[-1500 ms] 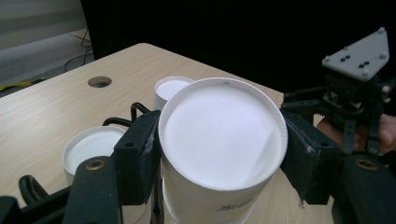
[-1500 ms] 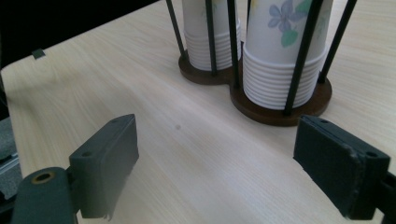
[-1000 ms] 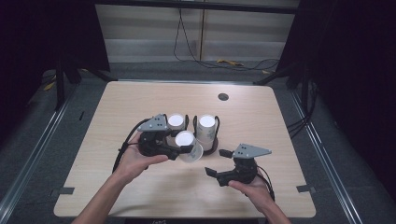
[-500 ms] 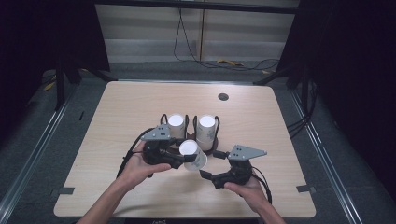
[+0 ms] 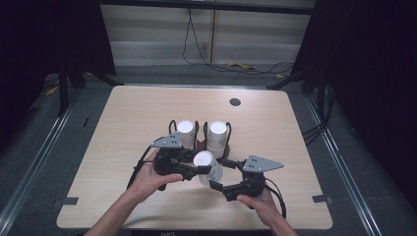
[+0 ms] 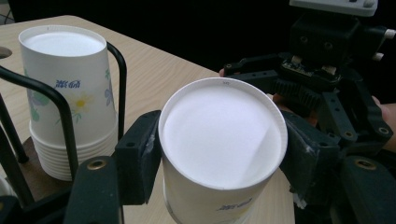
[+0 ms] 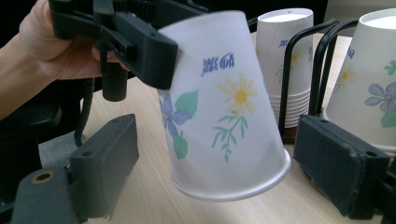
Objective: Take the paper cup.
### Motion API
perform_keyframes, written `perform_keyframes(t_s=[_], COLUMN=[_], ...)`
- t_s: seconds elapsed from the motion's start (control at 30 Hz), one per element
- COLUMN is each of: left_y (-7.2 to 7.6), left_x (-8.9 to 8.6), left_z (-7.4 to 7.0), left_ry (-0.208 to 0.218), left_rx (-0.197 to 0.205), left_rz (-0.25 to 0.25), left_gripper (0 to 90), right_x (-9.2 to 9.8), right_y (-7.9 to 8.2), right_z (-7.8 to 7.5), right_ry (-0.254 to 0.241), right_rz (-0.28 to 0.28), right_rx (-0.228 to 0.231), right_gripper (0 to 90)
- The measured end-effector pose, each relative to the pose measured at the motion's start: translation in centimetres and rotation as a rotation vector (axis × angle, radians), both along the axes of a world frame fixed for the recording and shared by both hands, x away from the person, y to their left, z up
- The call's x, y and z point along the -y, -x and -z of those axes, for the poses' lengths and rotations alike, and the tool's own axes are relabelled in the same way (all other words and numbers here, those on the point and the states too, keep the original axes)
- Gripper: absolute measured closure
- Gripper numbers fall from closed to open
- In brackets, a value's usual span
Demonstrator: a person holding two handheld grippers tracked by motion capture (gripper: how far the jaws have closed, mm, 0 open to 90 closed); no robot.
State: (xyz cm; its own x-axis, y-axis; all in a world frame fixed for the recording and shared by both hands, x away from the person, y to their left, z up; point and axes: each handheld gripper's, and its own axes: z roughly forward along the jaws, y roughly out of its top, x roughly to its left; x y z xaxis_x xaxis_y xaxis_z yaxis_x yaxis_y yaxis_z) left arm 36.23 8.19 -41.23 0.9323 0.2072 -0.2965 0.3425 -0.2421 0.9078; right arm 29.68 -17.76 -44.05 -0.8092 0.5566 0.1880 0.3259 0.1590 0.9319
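Table (image 5: pixel 123 123), pale wood: we note a black wire rack (image 5: pixel 199 129) mid-table with two stacks of upturned paper cups (image 5: pixel 216 137). Just in front, left hand-held gripper (image 5: pixel 199 169) clamped on one flowered cup (image 5: pixel 209 167), its jaws just closing; right hand-held gripper (image 5: pixel 216 186) beside it, jaws apart
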Motion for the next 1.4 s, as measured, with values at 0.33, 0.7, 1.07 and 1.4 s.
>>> perform_keyframes(t_s=[0.33,0.7,1.07,1.4], left_y=[0.2,0.6,0.7,0.4], left_x=[-0.1,0.6,0.5,0.1], left_z=[-1.0,-1.5,-1.8,-1.6], left_ry=[0.045,0.07,0.096,0.098], left_rx=[0.001,-0.017,-0.032,-0.04], left_rz=[0.011,0.042,0.059,0.068], left_gripper=[35.8,35.8,35.8,35.1], right_x=[0.0,-0.1,-0.2,-0.3], right_y=[0.2,0.0,0.2,0.0], right_z=[-0.1,0.0,0.0,0.1], right_ry=[-0.032,-0.059,-0.091,-0.096], right_rz=[-0.005,0.004,-0.012,-0.041], right_rx=[0.041,0.039,0.038,0.019], right_gripper=[13.9,14.3,14.7,22.9])
